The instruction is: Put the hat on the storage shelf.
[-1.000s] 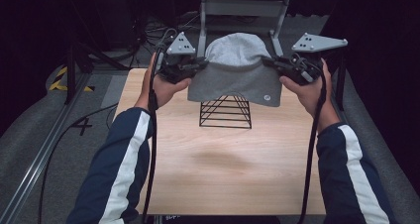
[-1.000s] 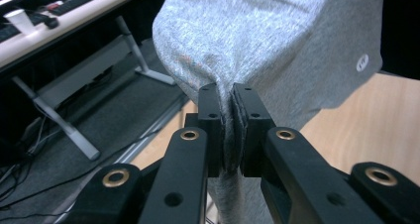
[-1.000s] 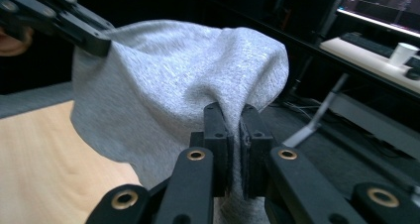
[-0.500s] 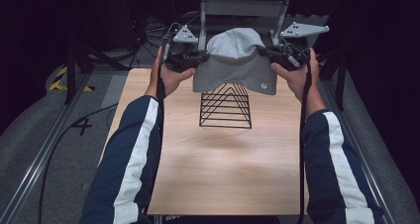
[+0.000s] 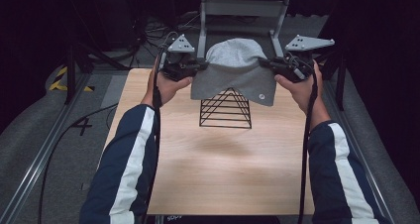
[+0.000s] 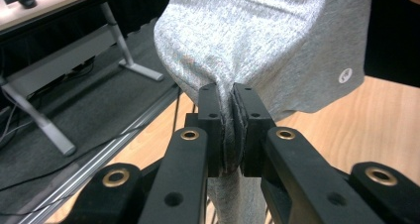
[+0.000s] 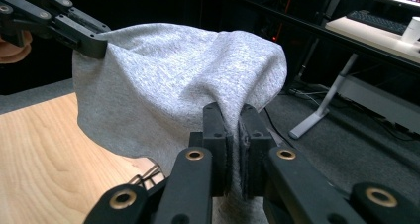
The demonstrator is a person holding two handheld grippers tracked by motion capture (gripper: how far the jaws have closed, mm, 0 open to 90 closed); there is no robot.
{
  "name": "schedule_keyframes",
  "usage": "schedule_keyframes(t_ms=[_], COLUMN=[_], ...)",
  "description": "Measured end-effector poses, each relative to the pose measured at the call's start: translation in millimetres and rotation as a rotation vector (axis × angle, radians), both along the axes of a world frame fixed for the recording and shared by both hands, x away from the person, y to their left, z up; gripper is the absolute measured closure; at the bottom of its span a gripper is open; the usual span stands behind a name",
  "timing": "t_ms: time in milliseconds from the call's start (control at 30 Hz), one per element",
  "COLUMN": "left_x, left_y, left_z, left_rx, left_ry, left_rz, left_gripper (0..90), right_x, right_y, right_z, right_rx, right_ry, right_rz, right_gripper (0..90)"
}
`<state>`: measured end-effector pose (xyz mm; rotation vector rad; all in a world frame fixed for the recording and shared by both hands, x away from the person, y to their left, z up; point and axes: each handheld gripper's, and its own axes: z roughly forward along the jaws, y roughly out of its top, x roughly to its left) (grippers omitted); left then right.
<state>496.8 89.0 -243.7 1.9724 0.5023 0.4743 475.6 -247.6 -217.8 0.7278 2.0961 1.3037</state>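
Observation:
A grey knit beanie [image 5: 234, 70] with a small round white logo hangs stretched between both grippers, above and behind a black wire pyramid stand [image 5: 225, 110] at the far middle of the wooden table [image 5: 223, 169]. My left gripper [image 5: 200, 64] is shut on the hat's left edge; its jaws pinch the grey beanie [image 6: 247, 40] fabric at the left gripper [image 6: 232, 92]. My right gripper [image 5: 263, 63] is shut on the right edge, clamping the beanie [image 7: 173, 80] at the right gripper [image 7: 236, 112]. The hat's lower rim hangs over the stand's apex. The left gripper [image 7: 94, 45] holds the opposite edge in the right gripper view.
A metal frame [image 5: 242, 8] with legs stands behind the table. Cables lie on the dark floor [image 5: 59, 135] to the left. A rail [image 5: 29, 169] runs along the table's left side. A desk with a keyboard [image 7: 381, 21] is seen at the far right.
Both grippers have lifted the beanie up and farther back, off the stand; more of the wire pyramid now shows below the hat's rim.

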Motion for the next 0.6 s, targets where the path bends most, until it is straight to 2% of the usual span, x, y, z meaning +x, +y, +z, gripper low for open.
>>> schedule_keyframes(t_ms=[167, 233, 333, 433, 533, 600], left_x=[-7.4, -9.1, -6.7, -4.4, -1.5, -0.7], left_y=[1.4, 0.6, -0.7, -1.3, -2.8, -3.8], left_z=[0.3, -2.0, -9.6, -17.8, -31.2, -36.9], left_rx=[0.006, 0.029, 0.062, 0.057, 0.092, 0.099], left_ry=[-0.015, -0.025, -0.019, -0.005, 0.010, 0.016], left_rz=[-0.013, -0.012, -0.004, 0.007, 0.013, 0.016], left_gripper=[83.6, 83.5, 83.4, 83.4, 83.3, 83.2], right_x=[-8.1, -9.3, -8.1, -5.8, -3.6, -2.2], right_y=[0.6, 1.2, 3.3, 5.0, 7.0, 7.7], right_z=[0.5, -1.0, -8.7, -16.2, -25.7, -30.7], right_rx=[-0.011, -0.010, -0.028, -0.030, -0.041, -0.050], right_ry=[-0.007, -0.008, 0.000, 0.010, 0.025, 0.028], right_rz=[0.013, 0.015, 0.012, 0.016, 0.017, 0.017], right_gripper=[84.8, 84.8, 84.8, 84.8, 84.8, 84.7])
